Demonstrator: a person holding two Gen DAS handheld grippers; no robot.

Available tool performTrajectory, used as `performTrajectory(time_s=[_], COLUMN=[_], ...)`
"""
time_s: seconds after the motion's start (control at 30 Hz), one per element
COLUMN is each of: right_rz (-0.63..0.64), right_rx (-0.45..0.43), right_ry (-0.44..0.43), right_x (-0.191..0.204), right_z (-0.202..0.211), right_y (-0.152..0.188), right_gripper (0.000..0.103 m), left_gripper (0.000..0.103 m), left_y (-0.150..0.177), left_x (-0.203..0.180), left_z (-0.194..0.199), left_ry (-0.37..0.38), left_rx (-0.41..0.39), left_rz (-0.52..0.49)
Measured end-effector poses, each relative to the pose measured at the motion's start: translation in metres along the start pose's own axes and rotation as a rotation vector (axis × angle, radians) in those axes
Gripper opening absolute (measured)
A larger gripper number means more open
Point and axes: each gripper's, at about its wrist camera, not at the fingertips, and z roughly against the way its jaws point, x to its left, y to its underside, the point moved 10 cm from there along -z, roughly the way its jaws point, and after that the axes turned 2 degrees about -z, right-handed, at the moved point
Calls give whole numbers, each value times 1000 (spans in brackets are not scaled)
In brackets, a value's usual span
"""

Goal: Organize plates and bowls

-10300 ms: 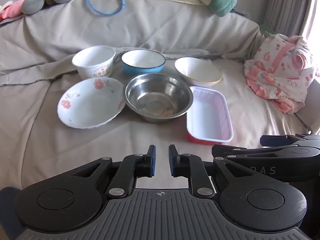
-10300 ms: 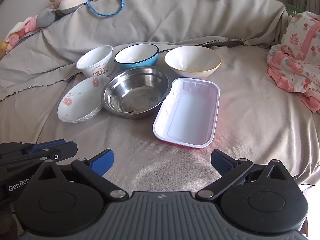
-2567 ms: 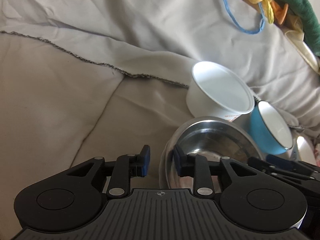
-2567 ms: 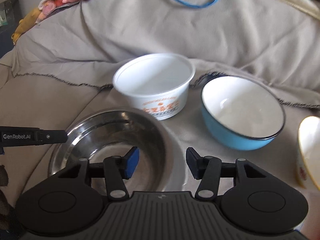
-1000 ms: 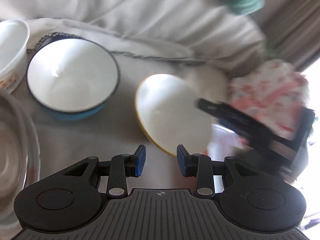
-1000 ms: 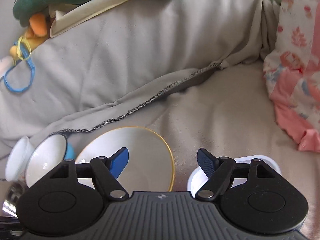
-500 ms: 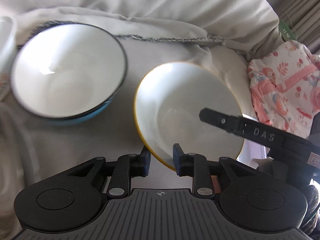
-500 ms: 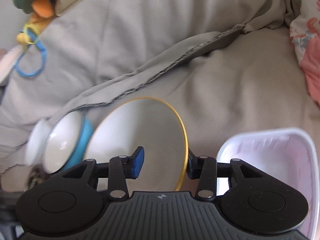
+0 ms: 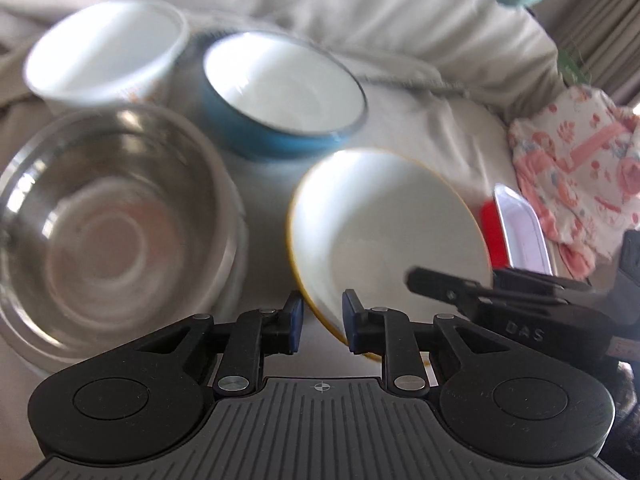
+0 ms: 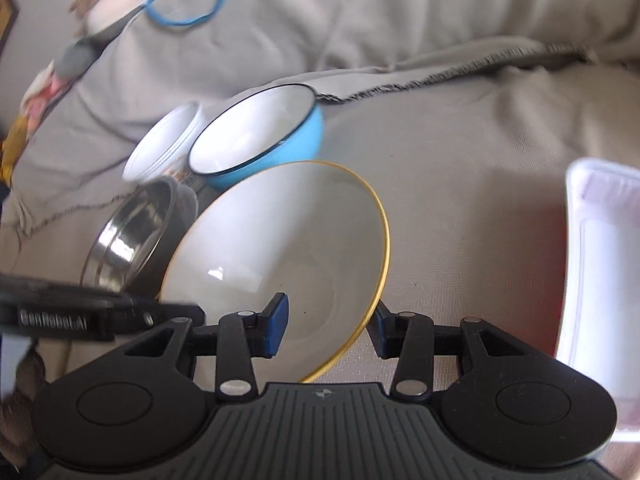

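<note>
A white bowl with a yellow rim [image 9: 384, 216] [image 10: 280, 256] is lifted and tilted above the sofa. My left gripper [image 9: 320, 322] is shut on its near rim. My right gripper [image 10: 328, 324] is shut on its right rim, one finger inside and one outside. A steel bowl [image 9: 108, 216] [image 10: 128, 236] sits to the left. Behind stand a blue bowl [image 9: 280, 100] [image 10: 260, 136] and a white paper cup-bowl [image 9: 104, 52] [image 10: 164, 144].
A white and red plastic tray [image 9: 516, 232] [image 10: 600, 280] lies to the right on the grey sofa cover [image 10: 460, 160]. A pink patterned cloth [image 9: 580, 168] lies at the far right. Soft toys and a blue cord [image 10: 184, 0] rest on the sofa back.
Both grippers have closed on the yellow-rimmed bowl and lifted it, tilting it and carrying it left toward the steel bowl. The views have swung left.
</note>
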Motion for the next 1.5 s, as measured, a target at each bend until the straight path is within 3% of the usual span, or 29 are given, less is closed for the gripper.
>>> performTrajectory(time_s=[0.1,0.23,0.4,0.57,0.77,0.9,0.97,1.23,1.5], right_rz=[-4,-6,-6,-54,-29,-2,39,45,66], right_rx=[-7,11,-40,-45,-130,-82,-74,28,24], right_ry=[30,72,4,37,62,39,71,87,65], right_x=[-2,-5,-6,-21,-20,-12,-10,-7,2], right_z=[-3,-22,-22,-28,-16,-21,-24,-38,-34], right_y=[-13,-37,-39,-40,-50,-42,-37,-17,-8], right_gripper=[43,46,49,49,49,49,49,49,49], left_gripper=[24,23,20,18,20,20,20,20,19], left_y=[-21,-37,-24,-20,-22,-22,-21,-13,-4], left_x=[6,5,10,7,7,6,6,1,0], left_z=[1,-8,-20,-19,-17,-17,-16,-20,-17], left_ry=[-31,-49,29,47,73,88,94,43,-55], left_rx=[-51,-54,-60,-80,-102,-93,-86,-70,-65], left_rz=[2,-22,-16,-31,11,33,35,-15,-62])
